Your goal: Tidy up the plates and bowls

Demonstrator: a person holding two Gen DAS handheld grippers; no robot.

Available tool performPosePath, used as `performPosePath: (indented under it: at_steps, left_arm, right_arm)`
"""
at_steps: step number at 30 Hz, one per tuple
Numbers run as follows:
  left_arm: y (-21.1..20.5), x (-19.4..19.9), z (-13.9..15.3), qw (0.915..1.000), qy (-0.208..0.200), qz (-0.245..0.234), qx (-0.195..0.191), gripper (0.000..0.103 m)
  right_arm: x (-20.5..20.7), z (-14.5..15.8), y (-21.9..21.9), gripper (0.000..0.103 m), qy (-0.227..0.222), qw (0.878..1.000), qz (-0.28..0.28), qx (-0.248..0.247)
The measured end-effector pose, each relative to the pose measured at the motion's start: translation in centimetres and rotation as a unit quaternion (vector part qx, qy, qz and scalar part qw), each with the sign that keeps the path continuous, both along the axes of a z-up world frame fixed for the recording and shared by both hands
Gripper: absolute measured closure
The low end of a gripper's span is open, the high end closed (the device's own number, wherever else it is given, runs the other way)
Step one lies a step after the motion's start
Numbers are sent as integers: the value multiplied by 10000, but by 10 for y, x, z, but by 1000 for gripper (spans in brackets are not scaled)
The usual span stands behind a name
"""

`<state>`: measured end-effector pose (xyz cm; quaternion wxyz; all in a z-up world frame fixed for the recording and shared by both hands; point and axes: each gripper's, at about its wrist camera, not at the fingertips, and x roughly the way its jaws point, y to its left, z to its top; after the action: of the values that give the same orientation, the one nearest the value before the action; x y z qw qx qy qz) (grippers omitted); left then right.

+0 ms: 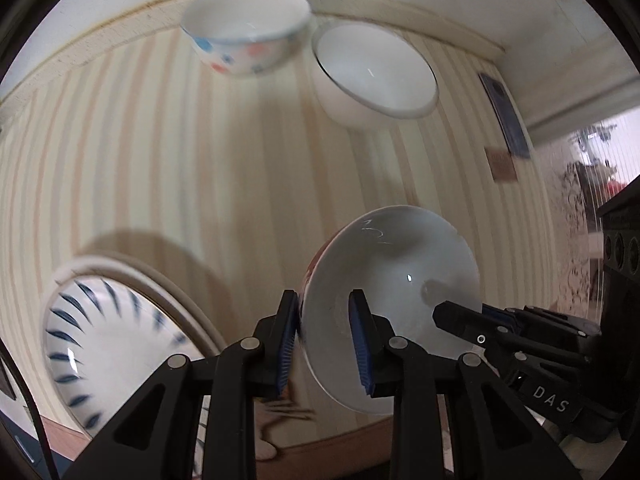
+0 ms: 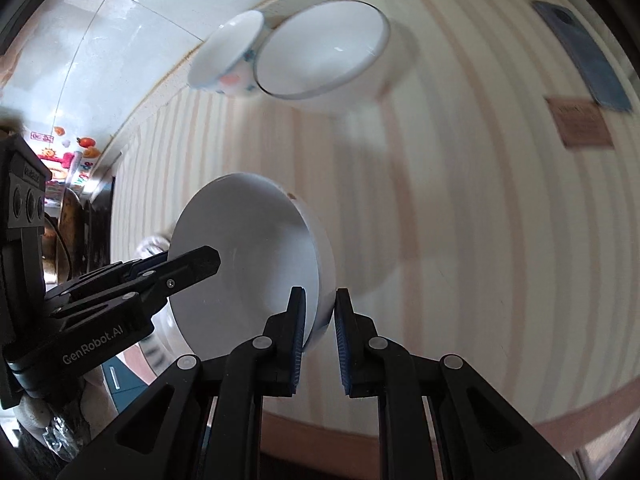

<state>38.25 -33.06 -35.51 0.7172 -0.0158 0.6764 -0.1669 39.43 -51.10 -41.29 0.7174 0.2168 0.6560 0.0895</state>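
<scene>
My left gripper [image 1: 326, 318] is shut on the near rim of a white bowl [image 1: 400, 280] with a reddish outside, held tilted above the striped table. My right gripper [image 2: 320, 320] is shut on the opposite rim of the same bowl [image 2: 248, 256], and it shows at the right of the left wrist view [image 1: 472, 320]. The left gripper shows at the left of the right wrist view [image 2: 200, 260]. A plate with blue dashes [image 1: 104, 352] lies at the lower left. A bowl with blue and red spots [image 1: 248, 28] and a plain white bowl [image 1: 372, 76] stand at the far edge.
The striped tablecloth [image 1: 160, 168] covers the table up to a white wall. A dark phone [image 2: 580, 56] and a brown card [image 2: 580, 122] lie at the far right. The spotted bowl [image 2: 228, 56] touches the plain white bowl [image 2: 320, 52].
</scene>
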Motion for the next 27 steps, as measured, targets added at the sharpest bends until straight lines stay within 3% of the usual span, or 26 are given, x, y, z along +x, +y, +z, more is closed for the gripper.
performPosePath:
  at_steps: [13, 24, 27]
  left_arm:
    - [-44, -21, -31, 9987, 193, -365, 288, 80]
    - [-34, -24, -24, 9981, 166, -429, 400, 80]
    - [-24, -22, -6, 9992, 196, -267, 238, 78]
  right_arm:
    - [-44, -25, -42, 87, 343, 9990, -274, -24]
    - [-39, -31, -46, 87, 428, 9987, -259, 19]
    - [-35, -33, -46, 87, 542, 9983, -185, 108]
